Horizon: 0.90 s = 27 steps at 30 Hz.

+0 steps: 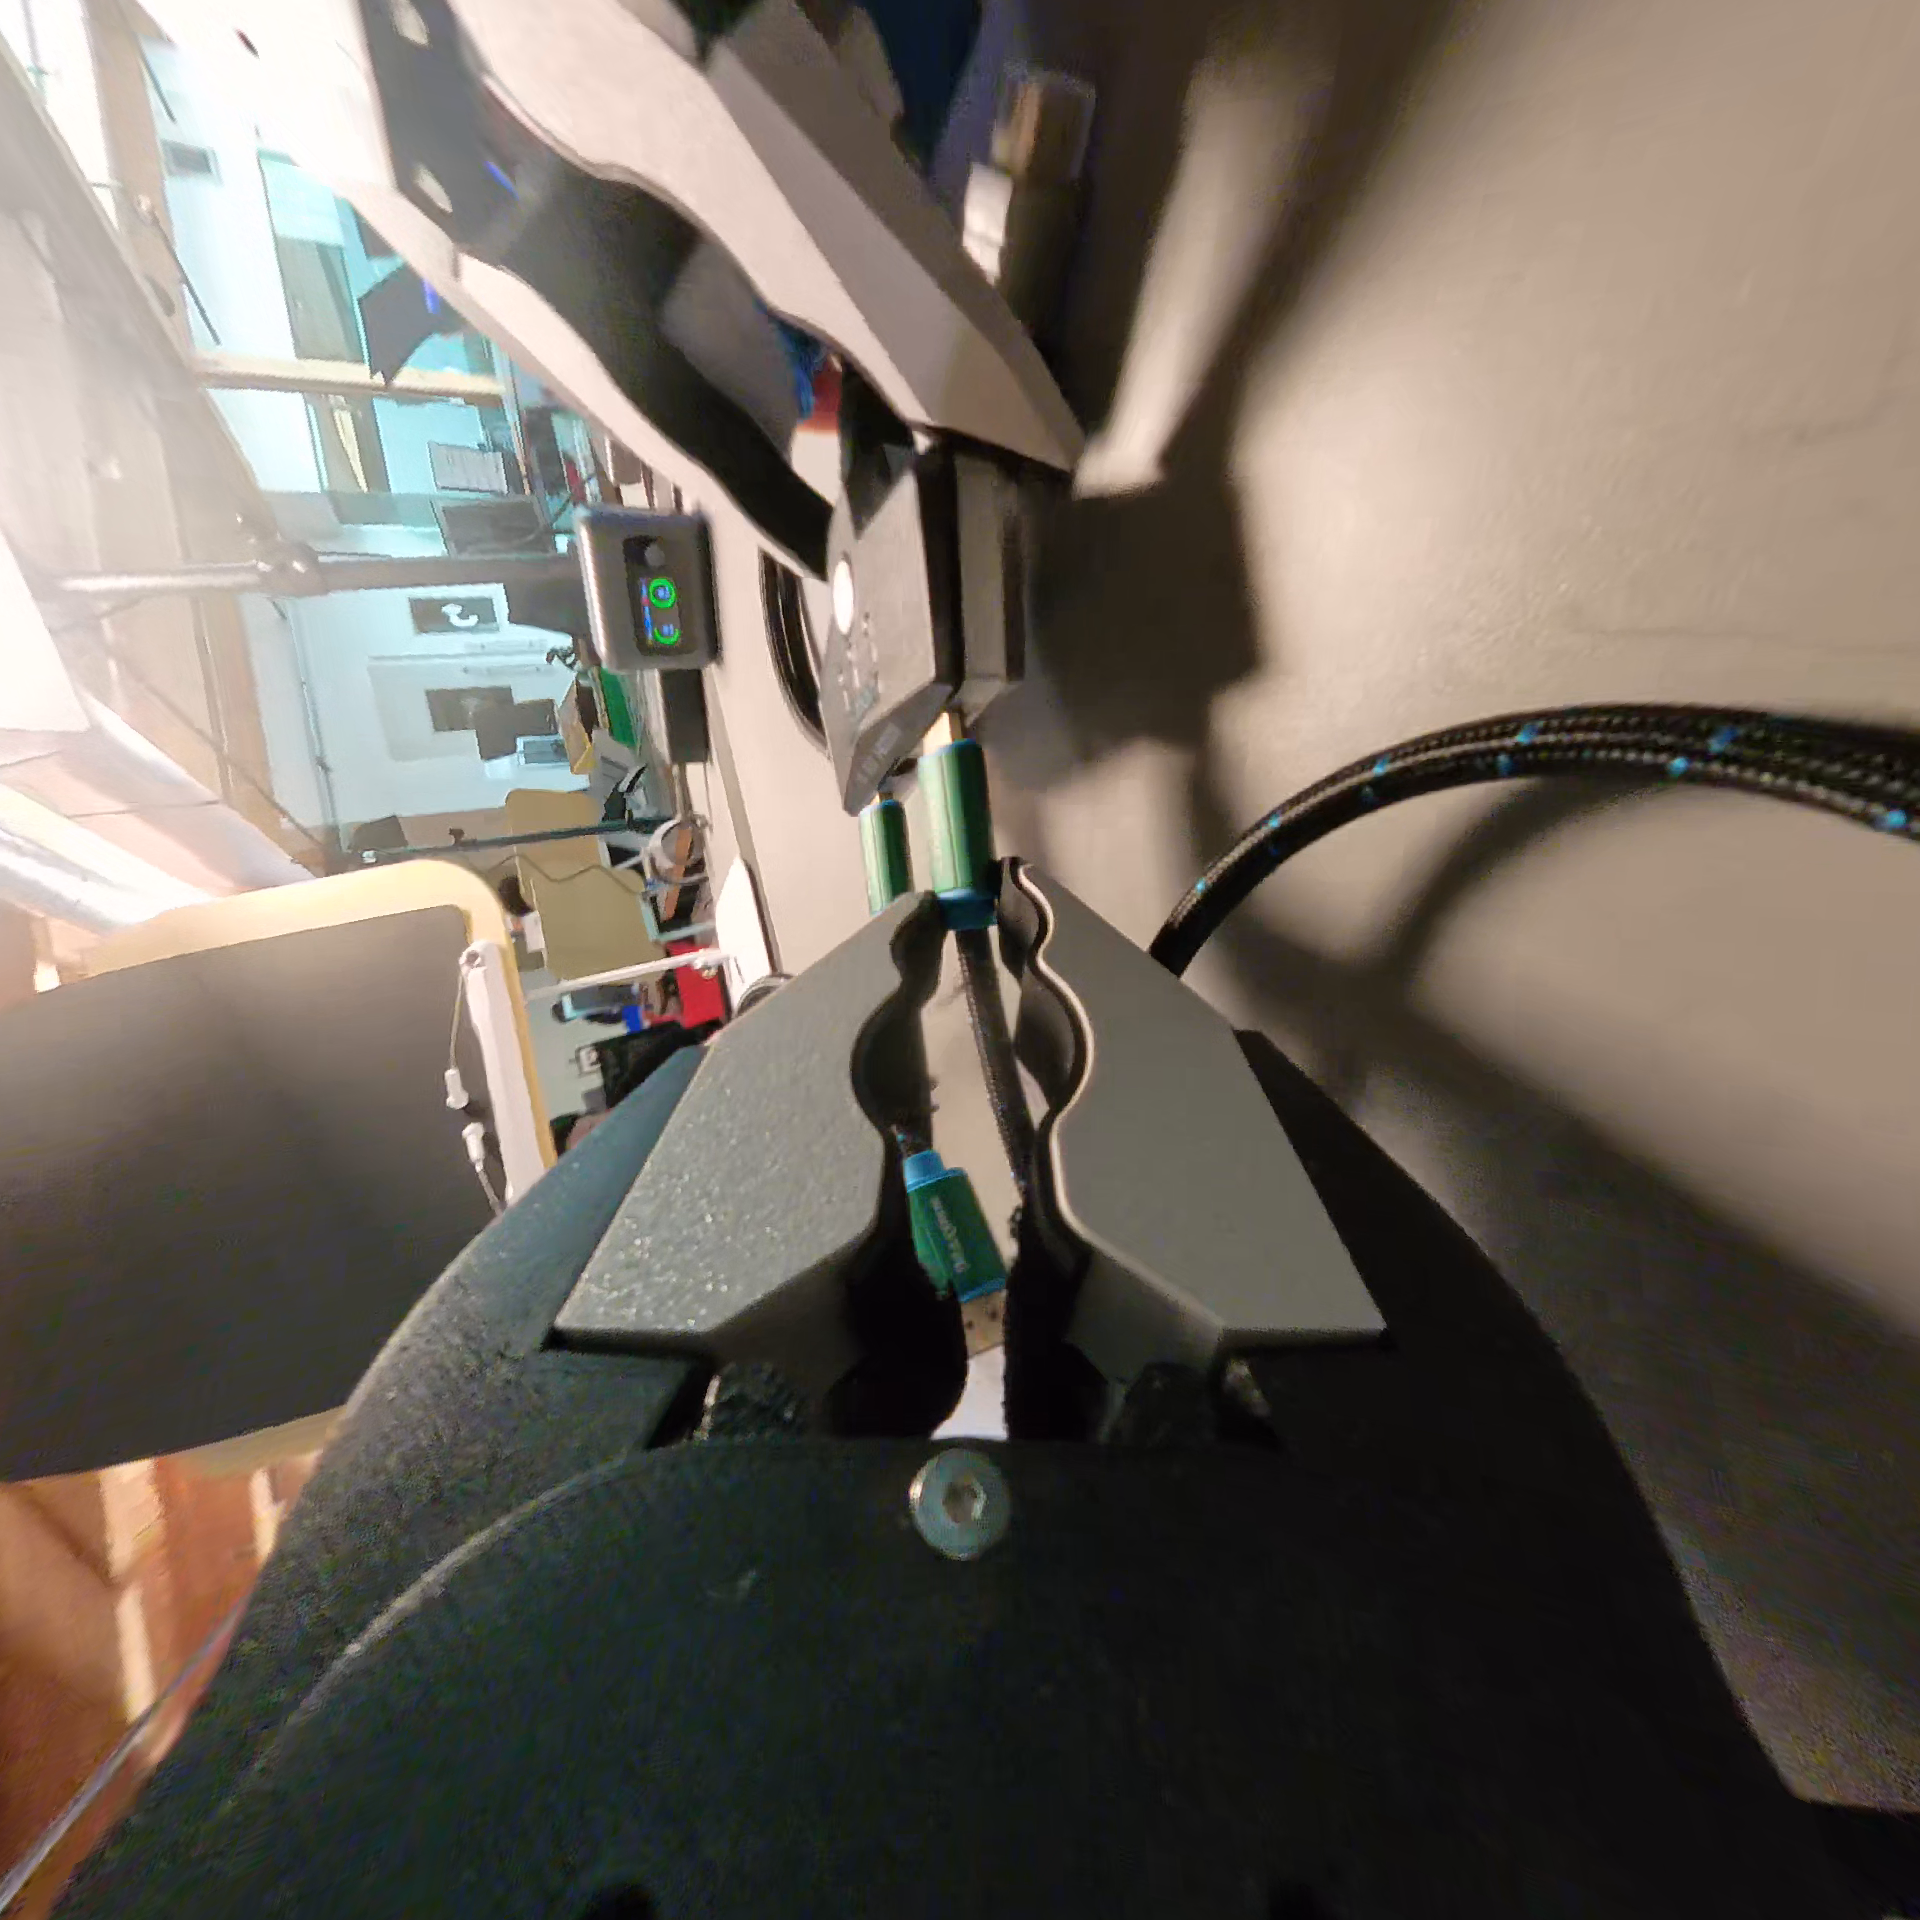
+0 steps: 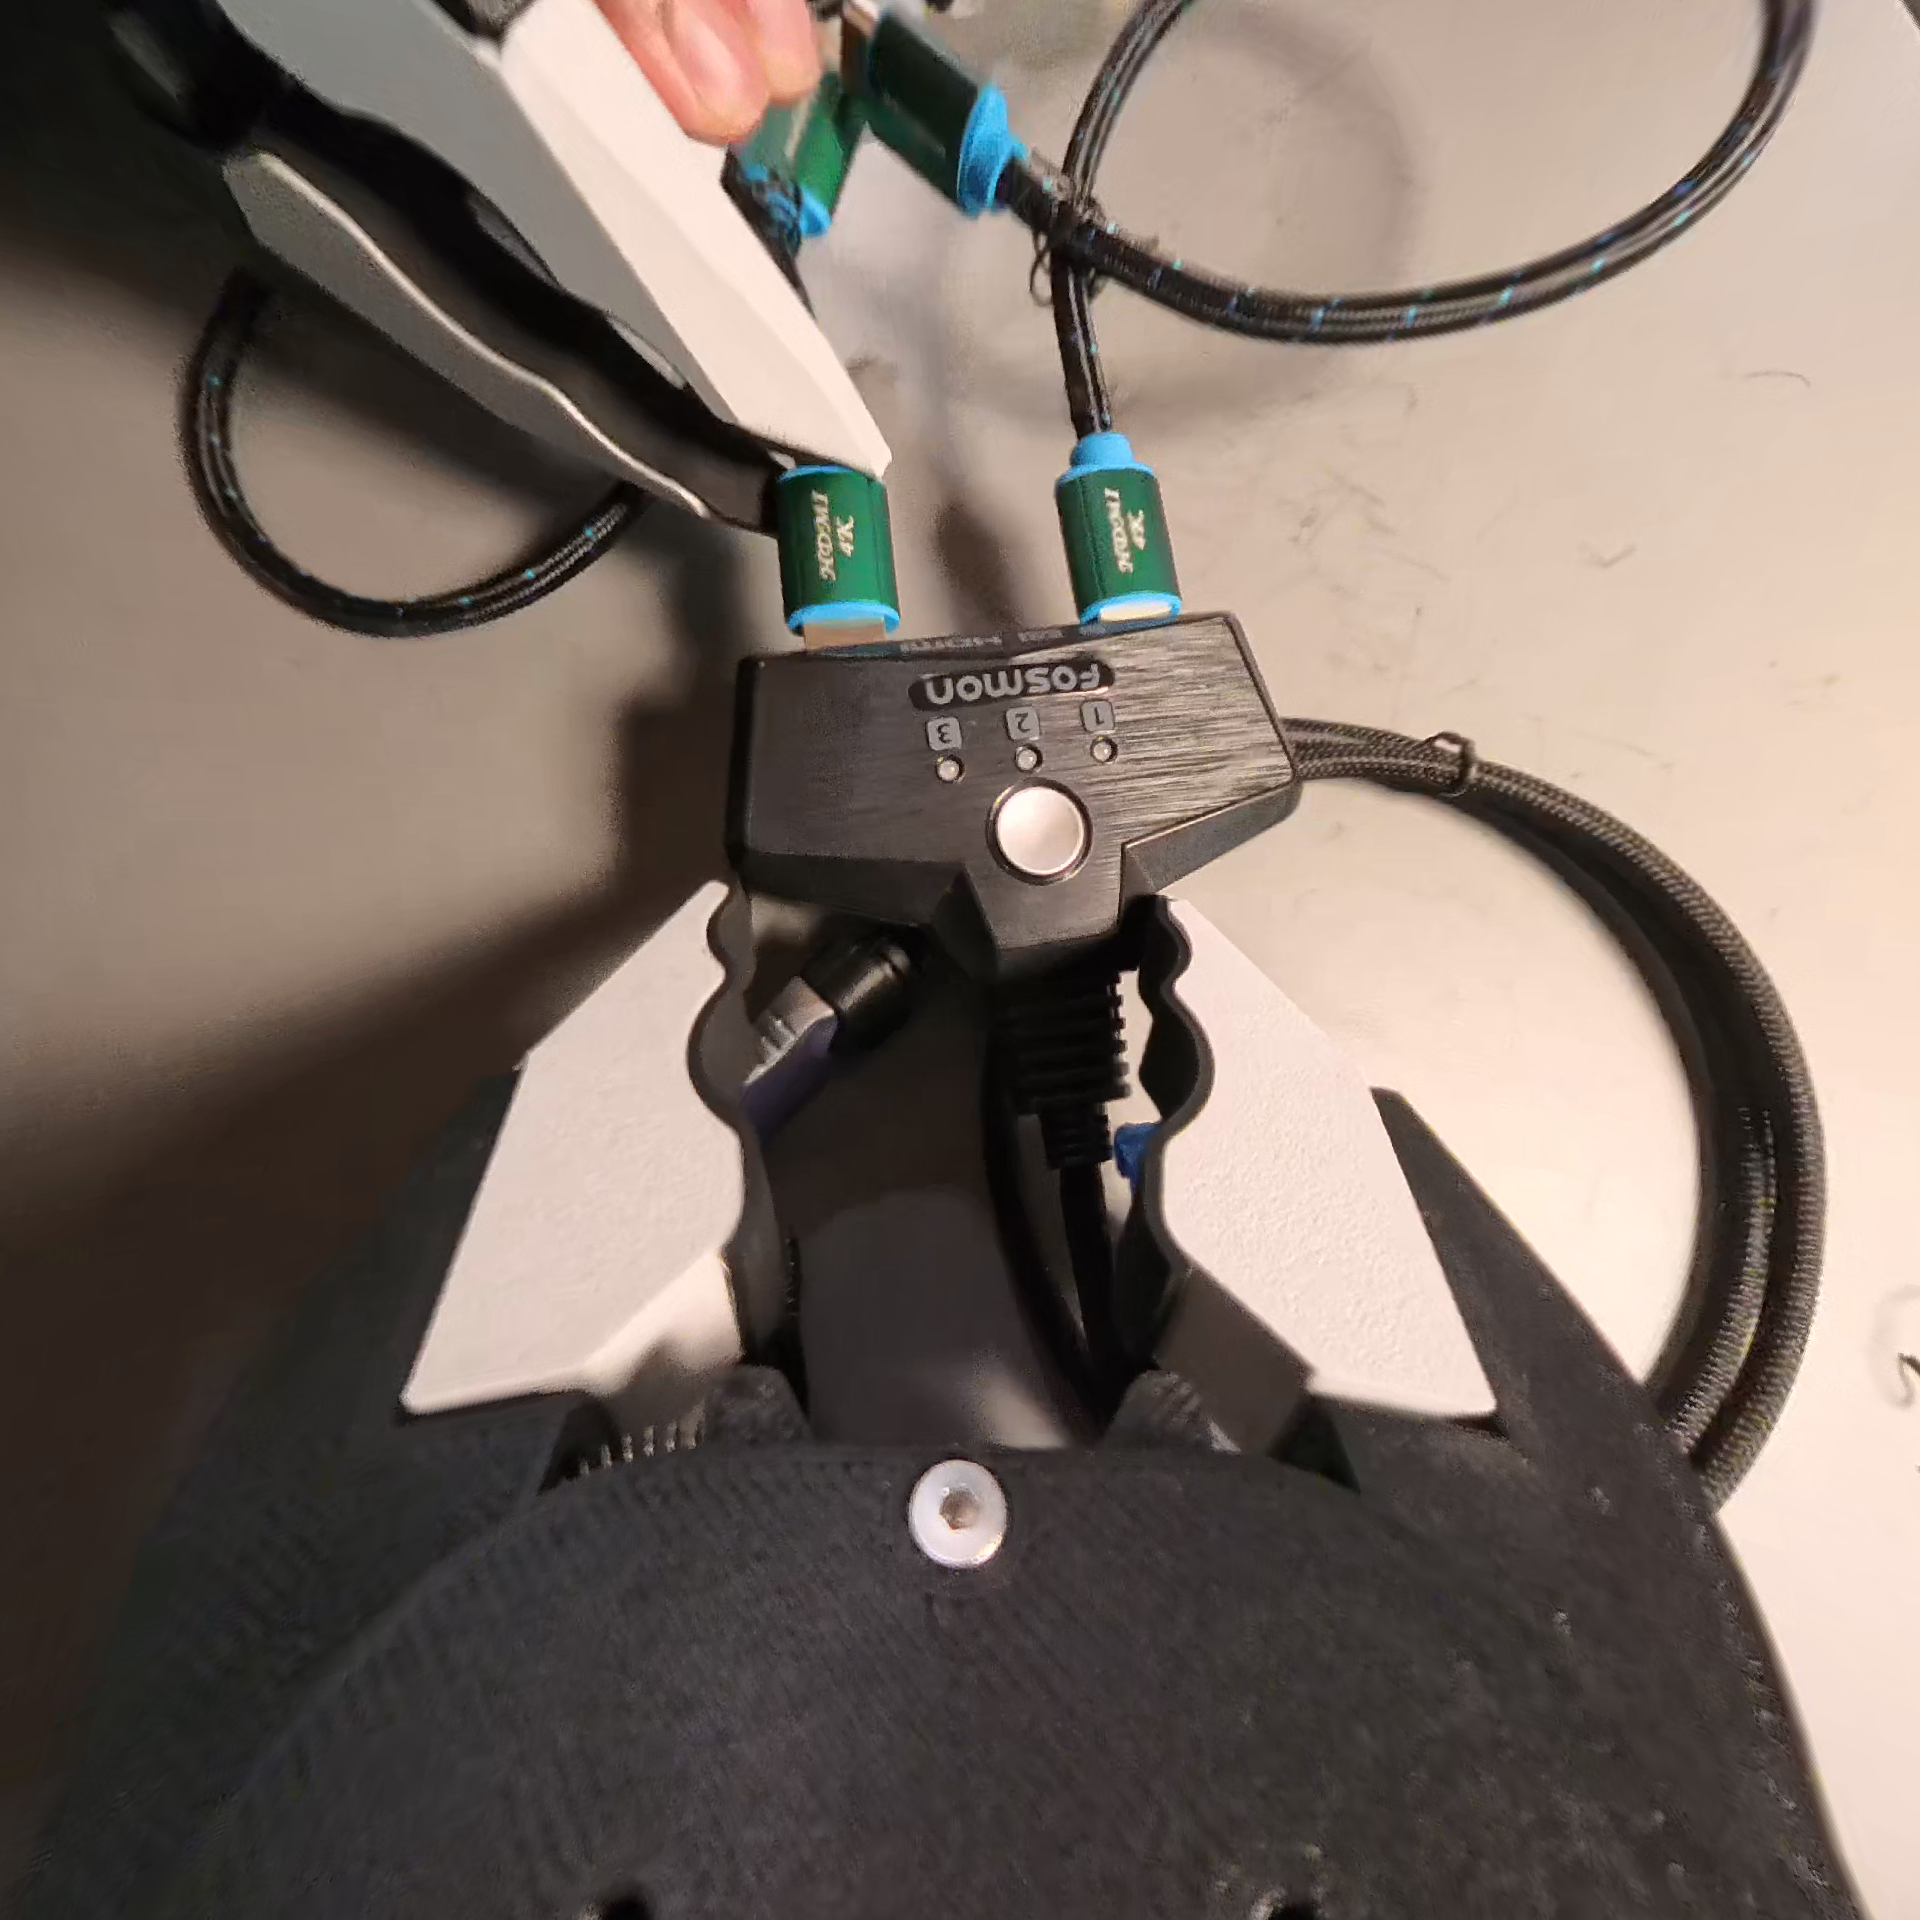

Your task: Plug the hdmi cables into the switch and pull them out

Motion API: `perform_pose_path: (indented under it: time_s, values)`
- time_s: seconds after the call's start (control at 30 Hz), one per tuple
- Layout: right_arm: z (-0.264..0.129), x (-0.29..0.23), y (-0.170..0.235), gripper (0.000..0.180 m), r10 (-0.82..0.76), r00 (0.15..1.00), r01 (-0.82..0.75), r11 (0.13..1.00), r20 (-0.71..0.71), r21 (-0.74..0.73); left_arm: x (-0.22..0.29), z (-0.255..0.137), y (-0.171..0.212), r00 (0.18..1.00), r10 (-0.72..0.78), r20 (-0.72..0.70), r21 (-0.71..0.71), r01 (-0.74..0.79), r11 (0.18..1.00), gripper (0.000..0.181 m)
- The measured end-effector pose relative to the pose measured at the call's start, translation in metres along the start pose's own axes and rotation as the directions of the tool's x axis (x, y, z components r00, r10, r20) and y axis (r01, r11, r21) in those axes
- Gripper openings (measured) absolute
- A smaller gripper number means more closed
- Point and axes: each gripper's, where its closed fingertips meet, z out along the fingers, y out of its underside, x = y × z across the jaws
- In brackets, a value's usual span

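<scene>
The black HDMI switch [image 2: 1013, 758] sits on the grey table [image 2: 1558, 520], just ahead of the right gripper [image 2: 951, 914]. The right gripper's jaws are closed on the narrow rear neck of the switch, where its ribbed black output cable [image 2: 1065, 1049] leaves between the fingers.

Two green HDMI plugs occupy the far edge of the switch. The right-hand plug [image 2: 1120, 545] is seated fully, its collar flush with the housing. The left-hand plug [image 2: 836, 561] is only partly in, with bare metal showing between its shell and the port.

The left gripper [image 2: 821, 473] comes in from the far left, its fingertips closed at the blue collar end of the left-hand plug; in the left wrist view the jaws pinch that collar [image 1: 961, 904] with the braided cable running back between them.

Two loose green plugs [image 2: 894, 104] lie at the far side, beside a person's fingers [image 2: 717, 62]. Braided black cable with blue flecks [image 2: 1558, 239] loops across the far table, and a thicker black sleeved cable [image 2: 1766, 1091] curves along the right.
</scene>
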Motion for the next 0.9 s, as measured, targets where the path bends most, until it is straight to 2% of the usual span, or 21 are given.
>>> perform_pose_path:
  time_s: [0.03,0.3,0.57,0.73,0.77,0.83,0.9]
  values:
    - [0.0,0.0,0.0,0.076,0.009,1.0,-0.009,1.0,0.005,0.005,-0.001,-0.001,-0.001,0.999,-0.032,-0.002,0.02,0.032,0.999,0.01]
    - [0.0,0.002,-0.005,0.076,0.034,0.999,-0.034,0.999,-0.007,0.016,-0.001,0.001,0.001,0.978,-0.203,-0.056,0.05,0.206,0.977,0.01]
    - [0.004,0.005,-0.007,0.076,0.074,0.996,-0.073,0.997,-0.048,0.018,-0.002,0.004,0.005,0.938,-0.339,-0.073,0.0,0.34,0.941,0.011]
    - [0.002,0.009,-0.01,0.076,0.074,0.996,-0.072,0.996,-0.039,0.056,-0.005,0.006,0.009,0.888,-0.449,-0.104,0.016,0.453,0.891,0.015]
    - [0.002,0.008,-0.011,0.076,0.072,0.997,-0.07,0.996,-0.038,0.06,-0.008,0.003,0.01,0.868,-0.482,-0.12,0.032,0.488,0.872,0.017]
    - [0.003,0.01,-0.008,0.076,0.046,0.997,-0.044,0.998,-0.06,0.042,-0.016,-0.004,0.014,0.816,-0.561,-0.14,0.07,0.573,0.816,0.037]
    - [0.002,0.013,-0.006,0.076,0.024,0.996,-0.022,1.0,-0.083,0.023,-0.029,-0.012,0.023,0.772,-0.622,-0.133,0.114,0.635,0.764,0.037]
